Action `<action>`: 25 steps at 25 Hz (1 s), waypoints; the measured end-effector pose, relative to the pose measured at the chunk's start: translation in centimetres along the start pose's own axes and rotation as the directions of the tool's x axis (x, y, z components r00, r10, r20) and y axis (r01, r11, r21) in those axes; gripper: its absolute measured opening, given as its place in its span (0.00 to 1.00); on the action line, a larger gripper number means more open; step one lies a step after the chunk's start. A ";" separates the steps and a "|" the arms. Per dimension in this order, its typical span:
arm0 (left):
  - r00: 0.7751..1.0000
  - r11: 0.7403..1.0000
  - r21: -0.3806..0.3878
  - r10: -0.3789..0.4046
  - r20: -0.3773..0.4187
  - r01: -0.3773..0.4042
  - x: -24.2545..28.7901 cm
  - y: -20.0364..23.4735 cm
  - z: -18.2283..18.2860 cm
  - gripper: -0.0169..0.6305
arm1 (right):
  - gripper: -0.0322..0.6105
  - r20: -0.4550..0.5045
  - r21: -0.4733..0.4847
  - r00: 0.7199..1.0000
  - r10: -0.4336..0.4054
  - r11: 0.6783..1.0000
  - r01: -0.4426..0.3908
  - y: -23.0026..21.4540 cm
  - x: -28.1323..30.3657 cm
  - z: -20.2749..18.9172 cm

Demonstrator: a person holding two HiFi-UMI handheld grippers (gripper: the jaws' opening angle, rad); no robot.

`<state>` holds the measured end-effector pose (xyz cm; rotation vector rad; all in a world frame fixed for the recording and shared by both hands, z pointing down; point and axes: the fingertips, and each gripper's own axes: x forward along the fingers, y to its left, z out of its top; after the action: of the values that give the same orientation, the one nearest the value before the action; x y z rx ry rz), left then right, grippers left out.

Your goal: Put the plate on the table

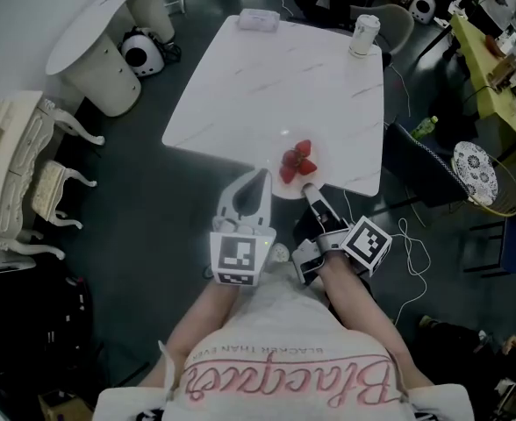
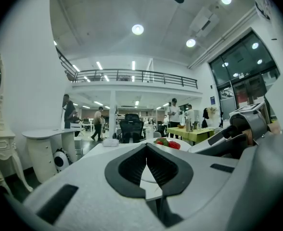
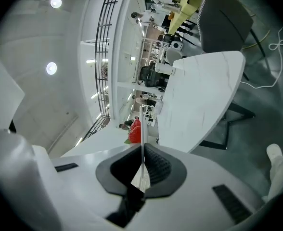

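White round plate (image 1: 285,189), red strawberries (image 1: 297,160) aboard

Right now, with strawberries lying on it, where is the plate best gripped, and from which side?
Grip the plate by its thin rim at the near edge, coming in level from the person's side, as the left gripper and right gripper do. Only the rim is slim enough to pinch, and two spaced holds likely keep the loose strawberries from rolling.

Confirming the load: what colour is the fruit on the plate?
Red; the fruit shows best in the head view.
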<state>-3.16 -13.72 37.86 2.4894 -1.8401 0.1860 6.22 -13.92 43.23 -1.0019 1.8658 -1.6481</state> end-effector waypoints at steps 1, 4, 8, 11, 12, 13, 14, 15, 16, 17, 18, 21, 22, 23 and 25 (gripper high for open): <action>1.000 1.000 0.001 0.003 -0.001 -0.003 0.8 0.1 0.1 0.03 | 0.07 -0.002 -0.005 1.000 -0.002 1.000 0.002 -0.1 0.5 0.7; 1.000 1.000 0.004 0.011 -0.003 -0.011 2.8 0.5 0.3 0.03 | 0.07 -0.002 -0.006 1.000 -0.002 1.000 0.002 -0.3 1.9 2.4; 1.000 1.000 0.009 0.011 -0.010 -0.011 4.9 0.8 0.4 0.03 | 0.07 0.003 0.010 1.000 -0.013 1.000 0.013 -0.8 3.2 4.4; 1.000 1.000 0.010 0.009 -0.016 -0.009 6.4 1.0 0.5 0.03 | 0.07 0.014 0.018 1.000 -0.010 1.000 0.010 -0.9 4.2 5.7; 1.000 1.000 0.011 0.008 -0.016 -0.007 6.9 1.2 0.4 0.03 | 0.07 0.018 0.020 1.000 -0.010 1.000 0.009 -0.9 4.5 6.1; 1.000 1.000 0.010 0.005 -0.016 -0.005 7.3 1.5 0.4 0.03 | 0.07 0.022 0.022 1.000 -0.012 1.000 0.011 -1.0 4.9 6.4; 1.000 1.000 0.009 0.003 -0.015 -0.003 7.9 1.8 0.4 0.03 | 0.07 0.025 0.024 1.000 -0.014 1.000 0.013 -1.1 5.3 6.7; 1.000 1.000 0.008 0.002 -0.015 -0.001 8.5 2.1 0.3 0.03 | 0.07 0.027 0.026 1.000 -0.014 1.000 0.013 -1.2 5.8 7.1; 1.000 1.000 0.007 -0.001 -0.016 0.001 9.1 2.4 0.3 0.03 | 0.07 0.029 0.029 0.999 -0.012 1.000 0.011 -1.2 6.3 7.4; 1.000 1.000 0.007 -0.006 -0.017 0.006 9.8 2.6 0.3 0.03 | 0.07 0.030 0.031 0.999 -0.011 0.999 0.010 -1.3 6.8 7.7; 1.000 1.000 0.007 -0.012 -0.017 0.012 10.6 2.8 0.3 0.03 | 0.07 0.031 0.033 0.999 -0.012 0.999 0.011 -1.5 7.3 8.1; 0.999 0.999 0.011 -0.037 -0.012 0.037 13.4 3.5 0.5 0.03 | 0.07 0.035 0.032 0.999 -0.025 0.999 0.024 -1.8 9.4 9.5; 0.999 0.999 0.012 -0.044 -0.010 0.044 14.3 3.9 0.7 0.03 | 0.07 0.038 0.026 0.999 -0.028 0.999 0.027 -1.8 10.2 10.0; 0.999 0.999 0.013 -0.051 -0.011 0.051 15.2 4.3 0.9 0.03 | 0.07 0.041 0.019 0.999 -0.031 0.999 0.030 -1.7 11.0 10.5; 0.998 0.998 0.015 -0.062 -0.015 0.062 17.0 5.2 1.0 0.03 | 0.07 0.047 0.014 0.998 -0.043 0.999 0.042 -1.9 12.6 11.3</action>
<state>-3.12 -31.49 38.71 2.5438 -1.7604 0.2165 7.05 -30.89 44.64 -1.0726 1.8135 -1.6442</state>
